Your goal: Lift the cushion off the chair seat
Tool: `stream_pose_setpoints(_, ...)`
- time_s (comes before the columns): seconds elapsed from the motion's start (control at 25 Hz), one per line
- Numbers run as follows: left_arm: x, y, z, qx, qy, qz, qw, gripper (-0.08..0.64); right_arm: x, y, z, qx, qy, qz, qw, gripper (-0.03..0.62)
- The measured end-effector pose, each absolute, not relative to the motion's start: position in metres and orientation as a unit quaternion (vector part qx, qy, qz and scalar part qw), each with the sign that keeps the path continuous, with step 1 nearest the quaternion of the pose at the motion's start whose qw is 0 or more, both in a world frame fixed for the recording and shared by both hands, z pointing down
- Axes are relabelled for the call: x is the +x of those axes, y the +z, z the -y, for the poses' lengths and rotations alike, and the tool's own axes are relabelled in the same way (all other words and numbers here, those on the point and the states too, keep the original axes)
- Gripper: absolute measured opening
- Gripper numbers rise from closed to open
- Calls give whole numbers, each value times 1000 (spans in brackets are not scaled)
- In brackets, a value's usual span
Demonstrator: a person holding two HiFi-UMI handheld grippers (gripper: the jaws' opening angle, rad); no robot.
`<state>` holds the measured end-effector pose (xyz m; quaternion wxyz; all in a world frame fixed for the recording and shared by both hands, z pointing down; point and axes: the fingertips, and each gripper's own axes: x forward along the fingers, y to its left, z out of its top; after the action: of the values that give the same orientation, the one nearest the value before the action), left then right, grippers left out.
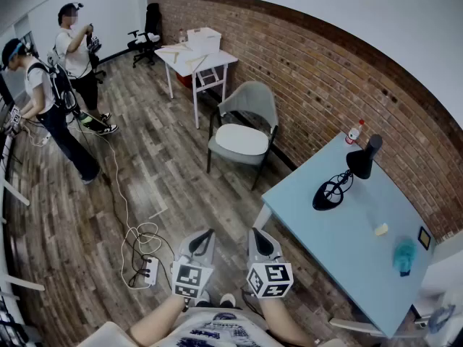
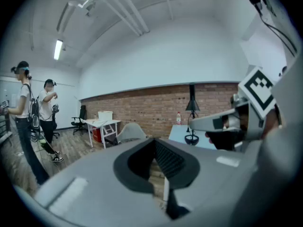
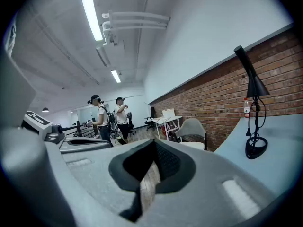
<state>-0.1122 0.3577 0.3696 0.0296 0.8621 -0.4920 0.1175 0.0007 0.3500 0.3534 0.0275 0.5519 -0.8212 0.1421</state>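
A grey shell chair (image 1: 244,114) stands by the brick wall, well ahead of me, with a white cushion (image 1: 241,140) lying flat on its seat. Both grippers are held low and close to my body, side by side, far from the chair. My left gripper (image 1: 207,235) is shut with nothing between its jaws, and my right gripper (image 1: 257,233) is shut and empty as well. In the left gripper view the chair (image 2: 130,131) shows small beyond the closed left gripper (image 2: 154,146). The right gripper view has the chair (image 3: 191,127) and cushion (image 3: 192,145) past the closed right gripper (image 3: 153,148).
A light blue table (image 1: 327,245) at my right carries a black desk lamp (image 1: 345,178) and a bottle (image 1: 354,131). A white table (image 1: 195,56) stands behind the chair. Two people (image 1: 54,85) stand at far left. A cable and power strip (image 1: 143,266) lie on the wooden floor.
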Motion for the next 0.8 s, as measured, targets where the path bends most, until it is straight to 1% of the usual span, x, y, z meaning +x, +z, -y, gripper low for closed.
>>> stream_pose_setpoints(0.32, -95, 374, -359, 853, 118, 507, 35, -9, 29, 351, -354, 552, 135, 823, 25, -3)
stream_pose_setpoints(0.8, -81, 371, -358, 852, 124, 508, 29, -9, 35, 352, -348, 531, 138, 836, 22, -3)
